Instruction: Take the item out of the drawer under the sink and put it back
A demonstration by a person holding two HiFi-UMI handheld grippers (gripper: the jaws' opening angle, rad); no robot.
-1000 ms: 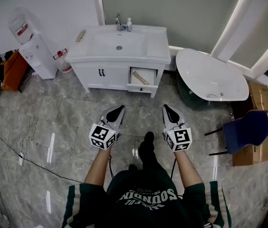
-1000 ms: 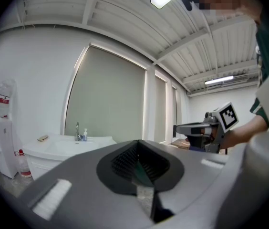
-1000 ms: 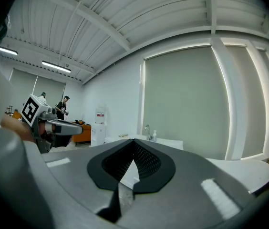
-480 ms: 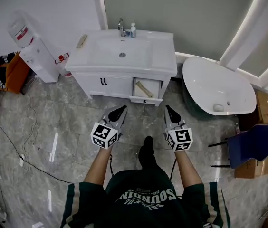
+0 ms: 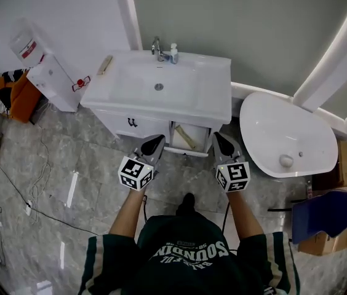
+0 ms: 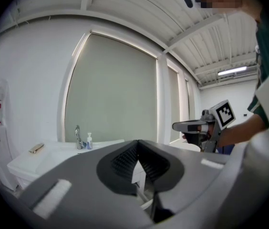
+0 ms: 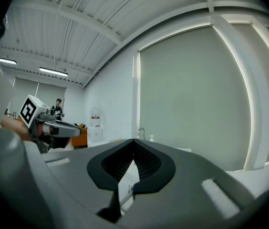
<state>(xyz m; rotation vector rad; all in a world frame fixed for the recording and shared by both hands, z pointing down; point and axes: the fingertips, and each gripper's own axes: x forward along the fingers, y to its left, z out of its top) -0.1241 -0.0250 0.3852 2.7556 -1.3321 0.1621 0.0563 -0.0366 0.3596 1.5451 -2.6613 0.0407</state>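
Just ahead: drawer [image 5: 187,151] edge, open floor [image 5: 175,180].

The grey marble floor [image 5: 50,165] bears a sink cabinet [image 5: 130,125], a water dispenser [image 5: 49,74], a tub [image 5: 284,134] and a blue chair [image 5: 315,217].

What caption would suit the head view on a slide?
Left gripper and right gripper, jaws shut, held out toward a white sink cabinet whose open drawer holds a pale stick-like item.
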